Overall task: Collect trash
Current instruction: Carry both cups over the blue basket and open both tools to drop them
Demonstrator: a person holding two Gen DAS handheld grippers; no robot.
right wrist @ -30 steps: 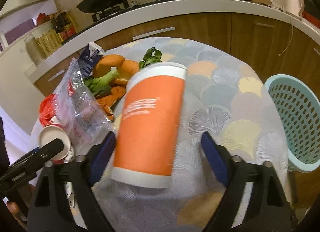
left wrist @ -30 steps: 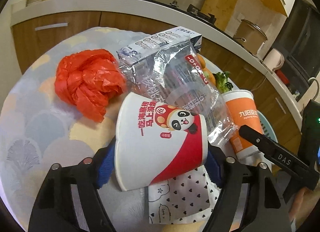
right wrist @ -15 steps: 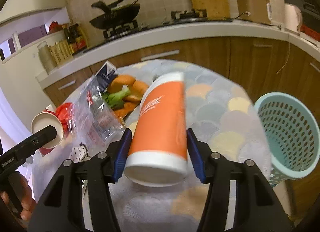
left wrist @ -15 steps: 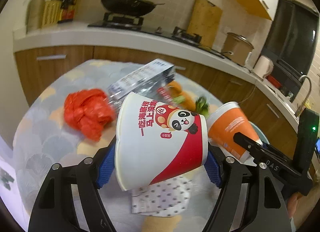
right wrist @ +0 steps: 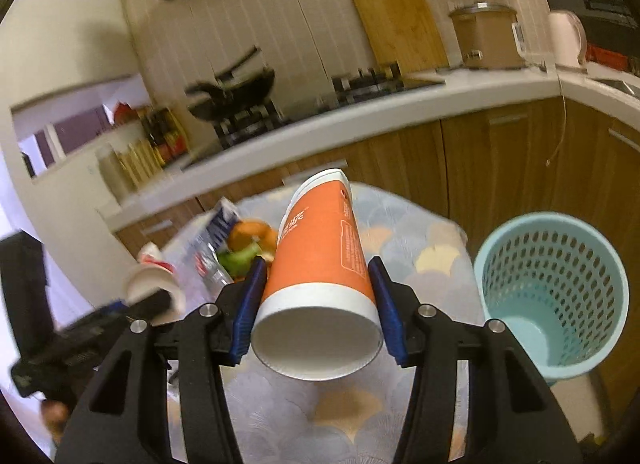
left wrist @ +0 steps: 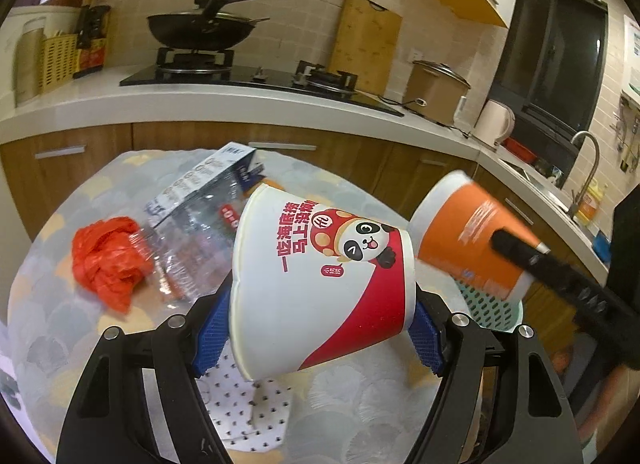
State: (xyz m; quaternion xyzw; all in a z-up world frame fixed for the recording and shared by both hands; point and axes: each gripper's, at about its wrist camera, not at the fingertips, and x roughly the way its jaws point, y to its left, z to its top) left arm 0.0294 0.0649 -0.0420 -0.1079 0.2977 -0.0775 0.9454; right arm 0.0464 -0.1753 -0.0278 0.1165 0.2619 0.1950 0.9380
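My left gripper (left wrist: 316,340) is shut on a white and red paper bowl with a panda print (left wrist: 320,288), held above the table. My right gripper (right wrist: 316,316) is shut on an orange paper cup (right wrist: 320,256), lifted above the table; the cup also shows in the left wrist view (left wrist: 472,240). The light blue perforated trash basket (right wrist: 556,296) stands on the floor to the right of the table. On the table lie a crumpled red plastic bag (left wrist: 108,260), a clear plastic wrapper (left wrist: 192,232), a blue carton (left wrist: 212,176) and a dotted white wrapper (left wrist: 248,412).
The round table (right wrist: 424,248) has a patterned cloth. Vegetables and orange food (right wrist: 248,240) lie beside the carton. A kitchen counter (left wrist: 240,100) with a stove and wok runs behind the table. Wooden cabinets (right wrist: 520,168) stand behind the basket.
Both grippers have risen from the table with the bowl and the cup. The right gripper has closed on the cup, lifted it and swung towards the basket side.
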